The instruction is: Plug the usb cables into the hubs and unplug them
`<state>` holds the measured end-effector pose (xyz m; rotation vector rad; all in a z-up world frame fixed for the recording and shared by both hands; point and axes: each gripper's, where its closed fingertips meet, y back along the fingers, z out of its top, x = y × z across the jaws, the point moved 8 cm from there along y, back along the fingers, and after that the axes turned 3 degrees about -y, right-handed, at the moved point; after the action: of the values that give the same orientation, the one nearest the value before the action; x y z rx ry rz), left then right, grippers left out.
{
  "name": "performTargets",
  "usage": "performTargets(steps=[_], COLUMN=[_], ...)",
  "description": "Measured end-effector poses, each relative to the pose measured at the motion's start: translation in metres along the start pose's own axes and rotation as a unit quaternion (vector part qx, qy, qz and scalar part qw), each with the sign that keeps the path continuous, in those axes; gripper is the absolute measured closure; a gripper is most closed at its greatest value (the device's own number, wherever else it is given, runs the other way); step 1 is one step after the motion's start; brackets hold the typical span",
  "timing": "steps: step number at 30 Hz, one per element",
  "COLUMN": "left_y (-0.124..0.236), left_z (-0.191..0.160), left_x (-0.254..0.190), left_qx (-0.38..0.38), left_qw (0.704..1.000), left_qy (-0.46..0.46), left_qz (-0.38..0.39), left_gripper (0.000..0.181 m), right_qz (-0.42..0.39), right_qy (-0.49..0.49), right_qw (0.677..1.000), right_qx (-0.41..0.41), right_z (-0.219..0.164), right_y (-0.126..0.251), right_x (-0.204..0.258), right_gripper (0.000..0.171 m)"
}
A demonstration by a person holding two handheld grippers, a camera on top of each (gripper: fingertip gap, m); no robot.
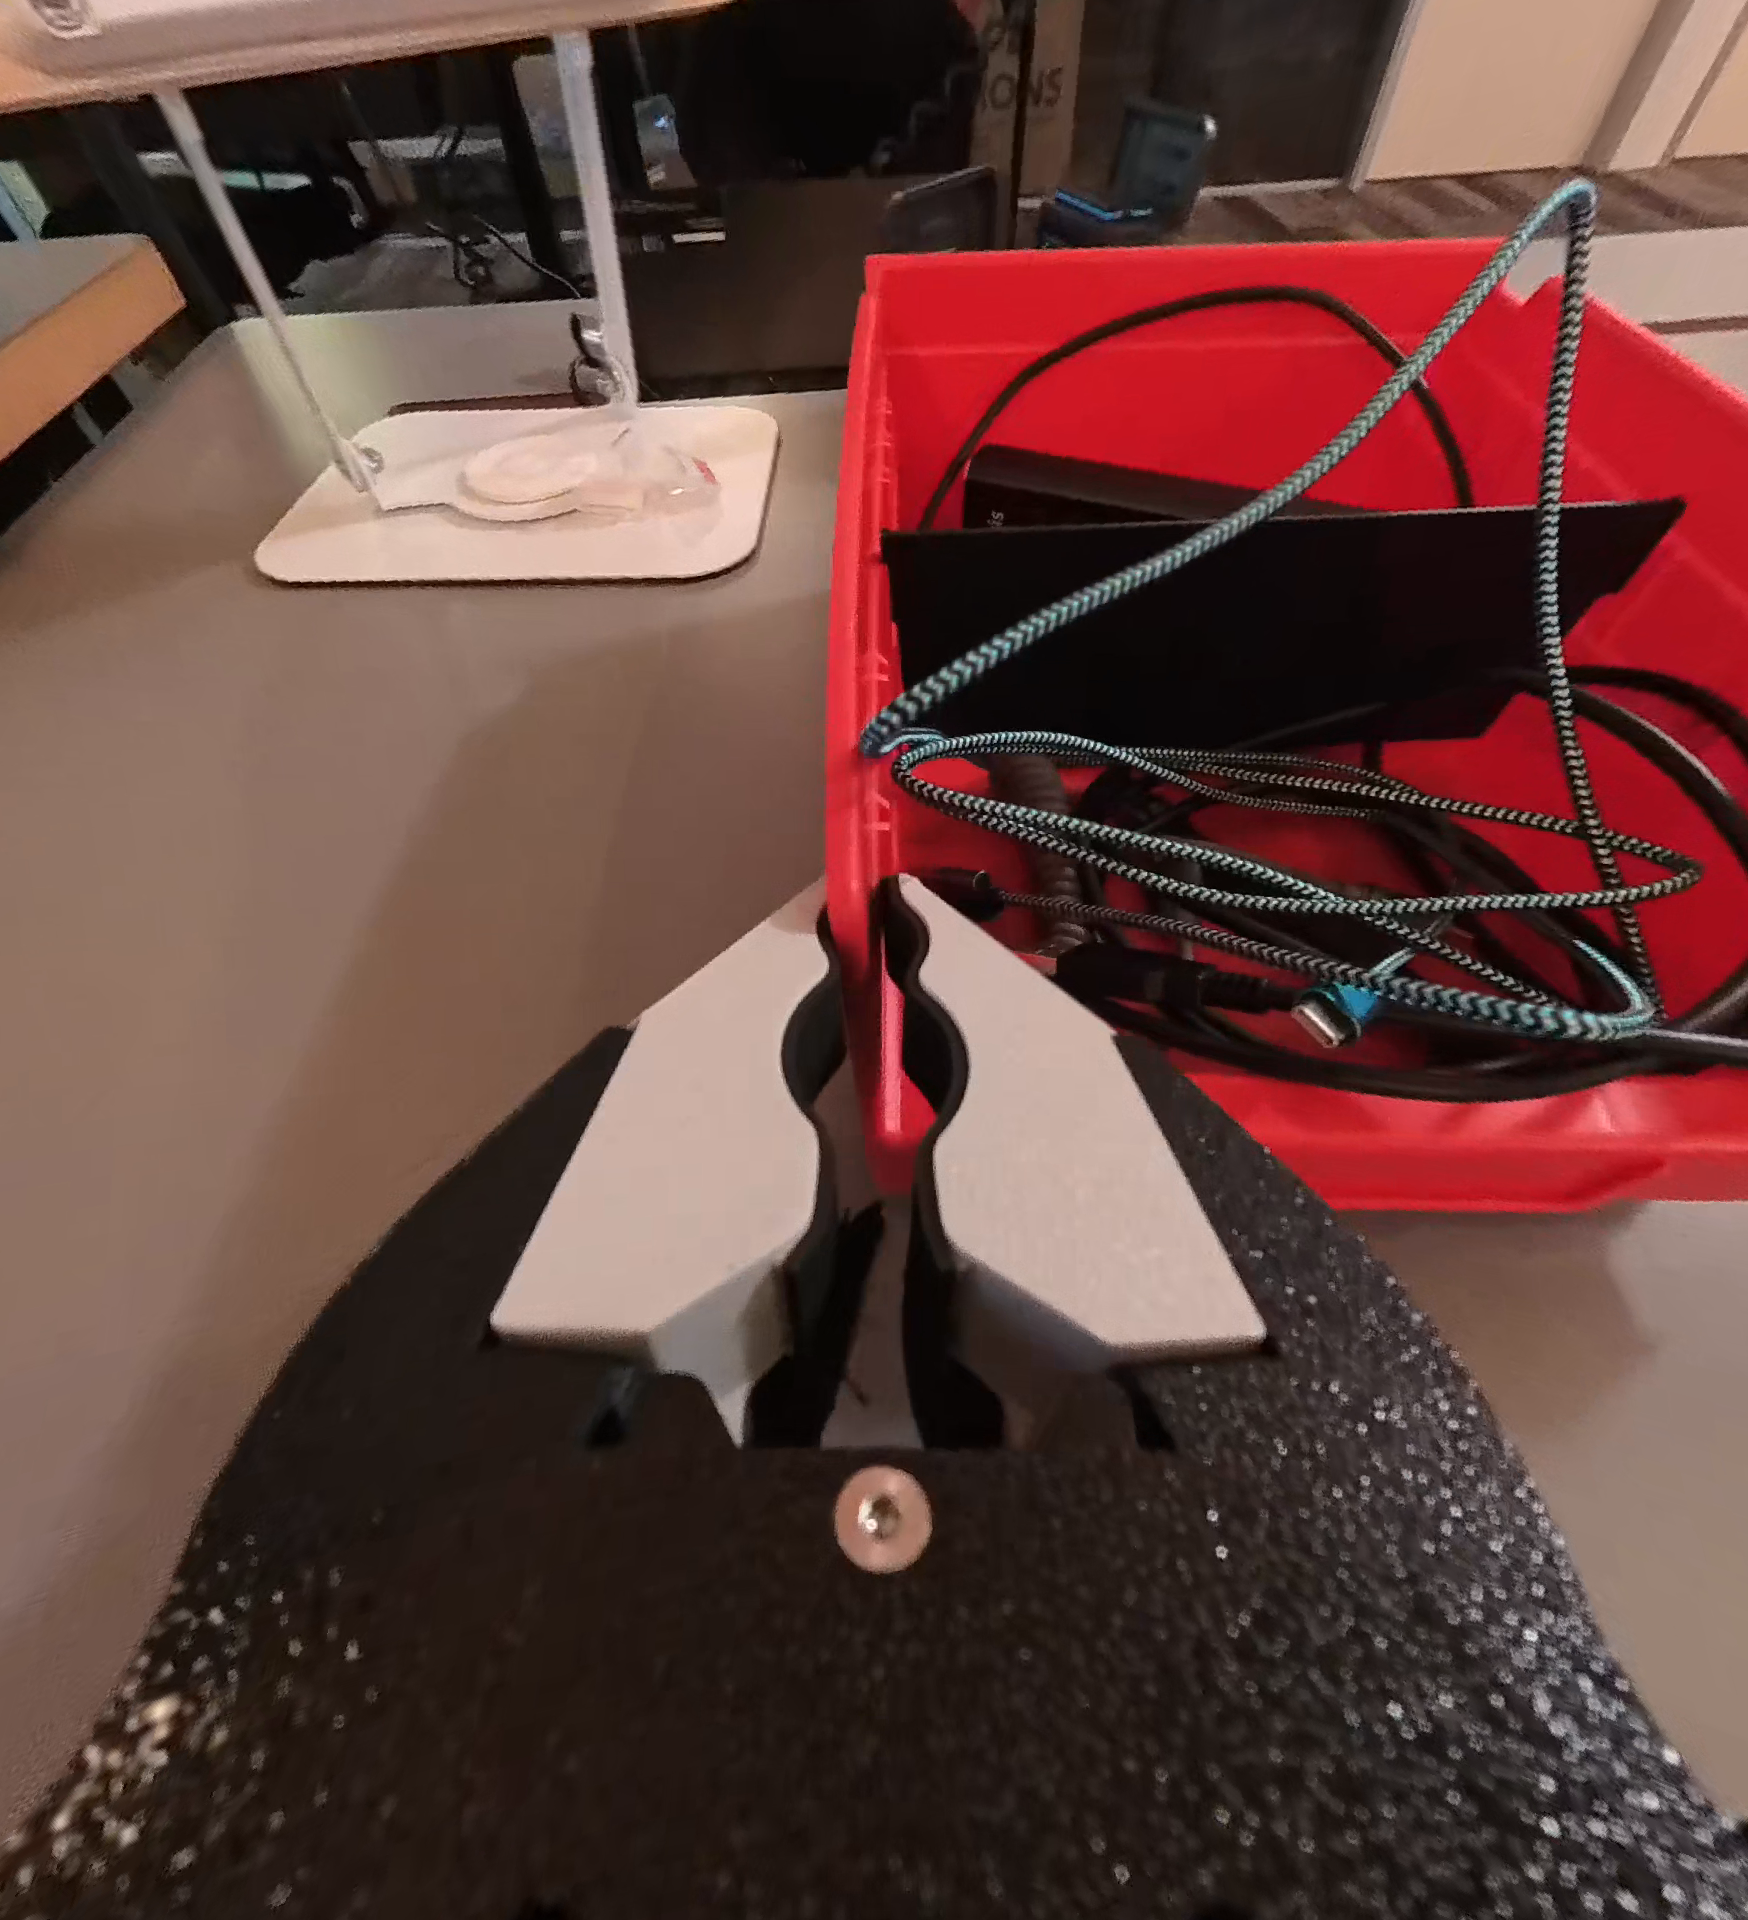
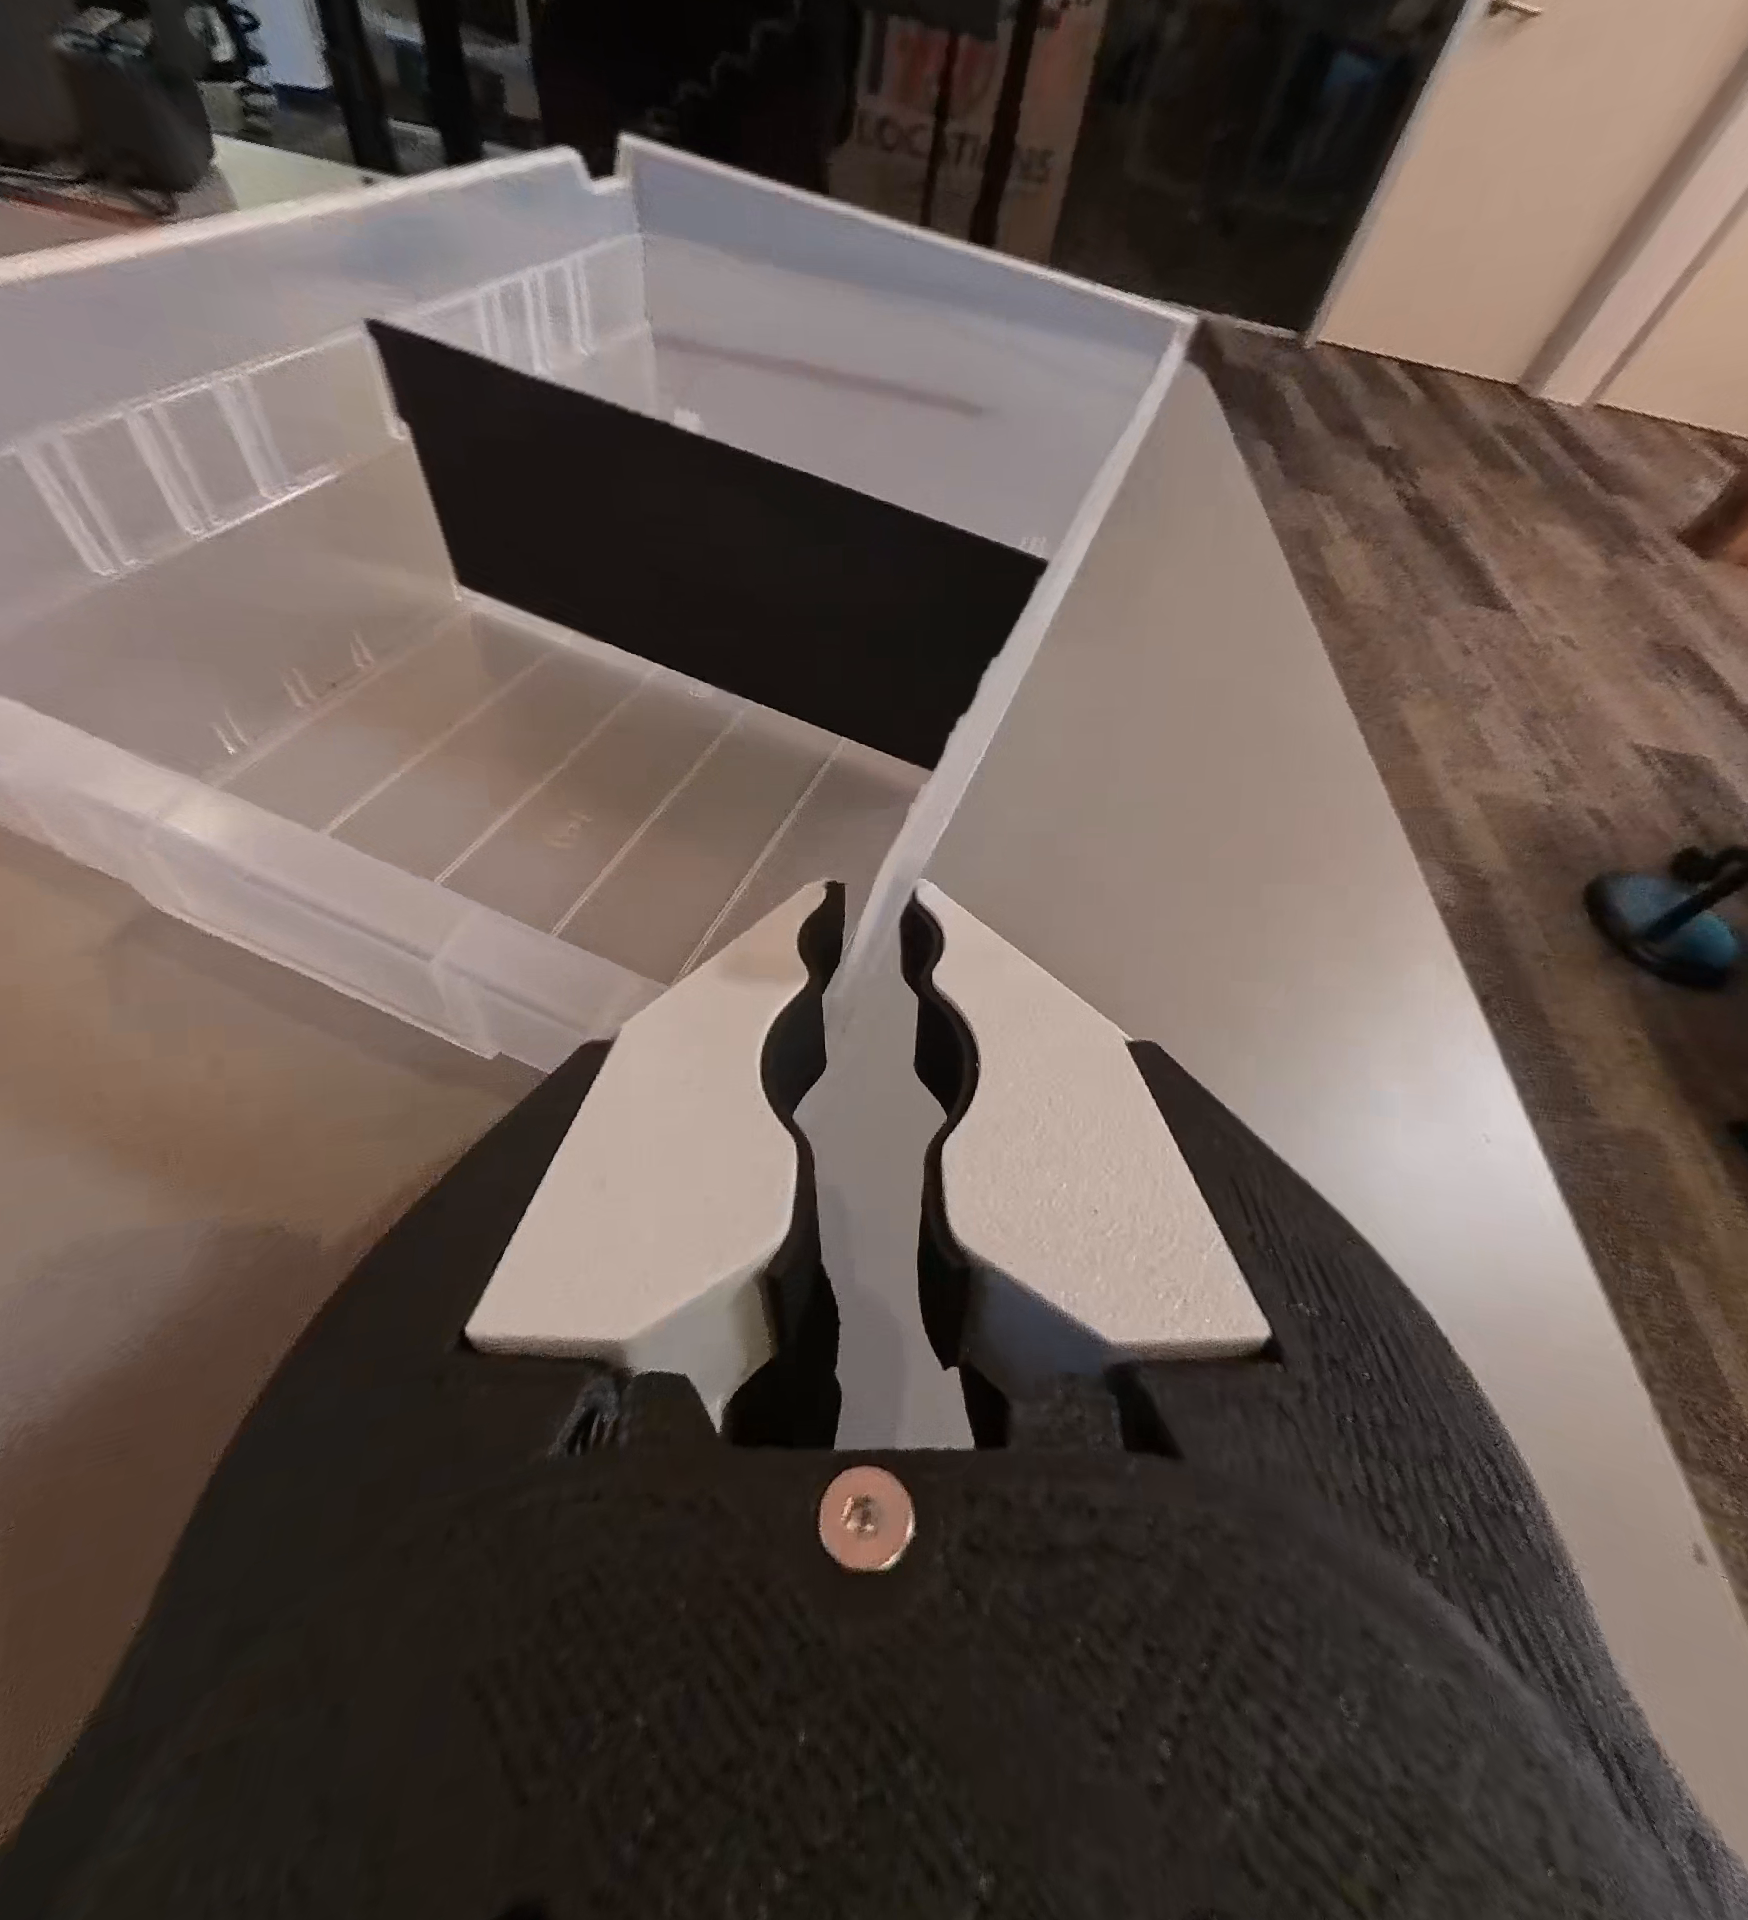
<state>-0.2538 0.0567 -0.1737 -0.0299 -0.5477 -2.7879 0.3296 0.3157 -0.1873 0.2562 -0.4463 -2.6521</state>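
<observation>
Left gripper (image 1: pixel 862 914): low centre of the left wrist view; its fingers (image 1: pixel 714 1101) pinch the near left wall of the red bin (image 1: pixel 1369 1153), one finger outside, one inside.
Right gripper (image 2: pixel 875 904): low centre of the right wrist view; its fingers (image 2: pixel 1046 1122) pinch the right wall of the clear bin (image 2: pixel 257 883).
Surroundings: the red bin sits on a grey surface (image 1: pixel 330 831); a white pad (image 1: pixel 527 499) with a lamp stem lies upper left. A black divider (image 1: pixel 1265 603) crosses the red bin; another black divider (image 2: pixel 724 561) crosses the clear bin.
Cables: a teal braided cable (image 1: pixel 1213 540) lies tangled in the red bin's near compartment with black cables (image 1: pixel 1732 831); one loop rises above the far rim at upper right.
Direction: the teal cable's blue-sleeved plug (image 1: pixel 1332 1013) lies flat near the front wall, its long axis slanting toward lower left.
Hub: a black box (image 1: pixel 1078 488) behind the divider, mostly hidden; cannot tell its ports.
Hard to make out: other plug ends in the tangle; the clear bin's far compartment behind its divider.
</observation>
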Motion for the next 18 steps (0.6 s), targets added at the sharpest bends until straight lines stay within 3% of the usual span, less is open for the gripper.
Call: performTargets(steps=[10,18], left_y=[0.039,0.058], left_z=[-0.019,-0.029], left_x=[0.073,0.089], left_qx=[-0.004,-0.002], left_qw=[0.997,0.997], left_qy=[0.043,0.031], left_qz=[0.062,0.072], left_gripper=[0.179,0.181], right_qz=[0.014,-0.041], right_qy=[-0.04,-0.045], right_qw=[0.999,0.998], right_qx=[0.022,0.025], right_z=[-0.017,-0.02], right_y=[0.038,0.053], right_x=[-0.046,-0.024], right_gripper=[0.17,0.169])
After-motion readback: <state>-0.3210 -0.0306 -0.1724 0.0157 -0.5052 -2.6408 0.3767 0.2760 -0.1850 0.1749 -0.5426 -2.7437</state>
